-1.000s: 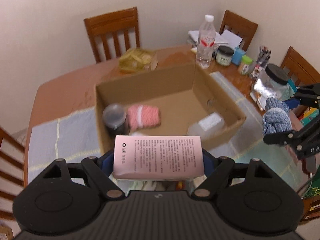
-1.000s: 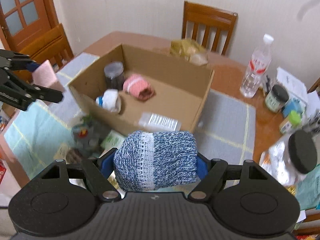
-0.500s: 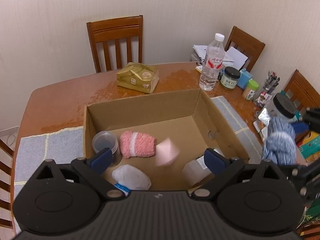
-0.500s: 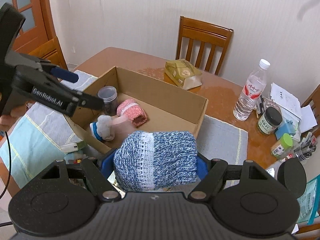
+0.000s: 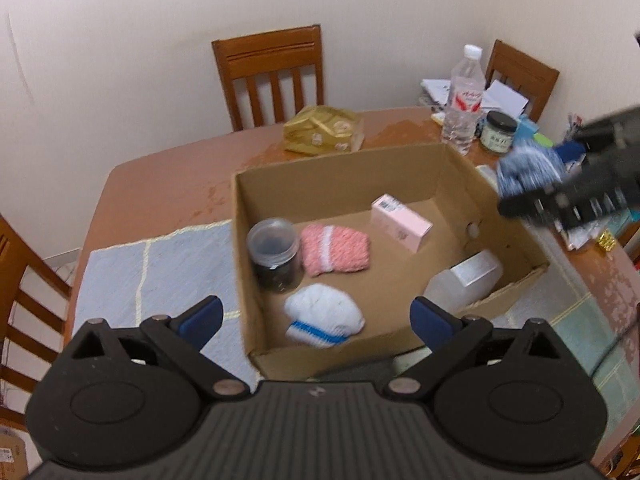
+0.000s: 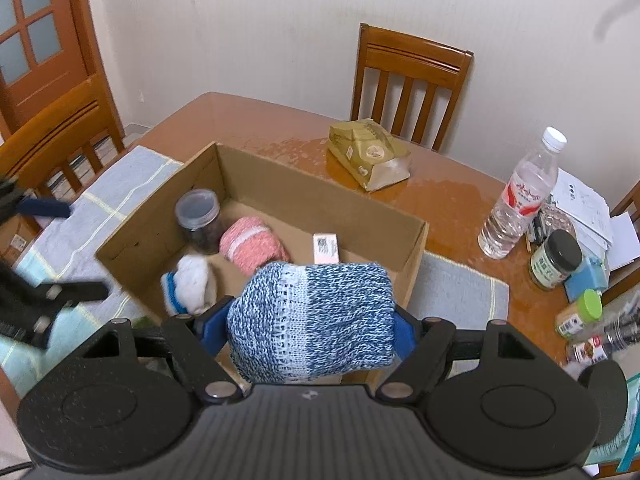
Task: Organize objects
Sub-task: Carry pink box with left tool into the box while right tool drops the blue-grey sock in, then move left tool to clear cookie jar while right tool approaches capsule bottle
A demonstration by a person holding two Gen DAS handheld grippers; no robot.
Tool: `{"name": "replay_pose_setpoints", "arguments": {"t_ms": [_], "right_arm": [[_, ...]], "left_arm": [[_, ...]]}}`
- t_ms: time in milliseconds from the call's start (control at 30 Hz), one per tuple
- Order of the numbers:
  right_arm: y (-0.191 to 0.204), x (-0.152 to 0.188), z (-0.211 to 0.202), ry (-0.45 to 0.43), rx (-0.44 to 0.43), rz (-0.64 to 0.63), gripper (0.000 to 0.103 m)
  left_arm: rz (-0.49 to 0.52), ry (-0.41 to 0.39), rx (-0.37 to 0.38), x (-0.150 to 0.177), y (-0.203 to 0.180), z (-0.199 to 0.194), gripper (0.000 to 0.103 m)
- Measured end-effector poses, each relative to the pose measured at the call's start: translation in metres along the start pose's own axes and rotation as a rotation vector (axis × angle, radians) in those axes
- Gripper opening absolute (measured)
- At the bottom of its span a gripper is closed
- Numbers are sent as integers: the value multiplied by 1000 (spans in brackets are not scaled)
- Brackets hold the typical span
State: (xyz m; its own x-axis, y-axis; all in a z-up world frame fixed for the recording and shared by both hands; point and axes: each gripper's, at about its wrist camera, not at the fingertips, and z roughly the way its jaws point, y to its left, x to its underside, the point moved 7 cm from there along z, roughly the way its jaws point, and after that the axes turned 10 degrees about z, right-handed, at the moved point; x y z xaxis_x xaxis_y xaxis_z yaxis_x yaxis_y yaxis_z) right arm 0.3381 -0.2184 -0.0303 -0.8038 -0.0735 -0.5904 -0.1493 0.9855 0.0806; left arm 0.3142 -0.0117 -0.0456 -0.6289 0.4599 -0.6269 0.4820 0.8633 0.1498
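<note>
The left gripper point(image 5: 316, 322) hovers over the near wall of the cardboard box point(image 5: 452, 168), its fingers point(image 5: 200, 316) spread wide with nothing between them, having just been opening; the pink carton point(image 5: 401, 221) lies on the box floor toward the far side, beside the pink sock roll point(image 5: 335, 251), the dark jar point(image 5: 275, 254) and the white sock roll point(image 5: 324, 320); the right gripper point(image 6: 308, 326) has its fingers pressed on the blue knitted roll point(image 6: 312, 320), above the box's near edge on the wooden surface point(image 6: 440, 200).
</note>
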Motion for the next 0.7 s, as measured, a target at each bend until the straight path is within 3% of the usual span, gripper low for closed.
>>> {"name": "replay_pose_setpoints", "arguments": {"t_ms": [67,133,400,700], "right_arm": [[-2,-9,10,0,2,20,86],[-5,-15,16,-1,9,47,103],[-6,-14,27,-5,48,35,103],[2,2,8,-54,64,4,103]], "left_arm": [[-9,4,-11,3,4,-1,100],[-22,9,-20,7,9,-1,101],[-40,40,-25,20,9,6,101],[-57,32,-17,21,-5,0,101]]}}
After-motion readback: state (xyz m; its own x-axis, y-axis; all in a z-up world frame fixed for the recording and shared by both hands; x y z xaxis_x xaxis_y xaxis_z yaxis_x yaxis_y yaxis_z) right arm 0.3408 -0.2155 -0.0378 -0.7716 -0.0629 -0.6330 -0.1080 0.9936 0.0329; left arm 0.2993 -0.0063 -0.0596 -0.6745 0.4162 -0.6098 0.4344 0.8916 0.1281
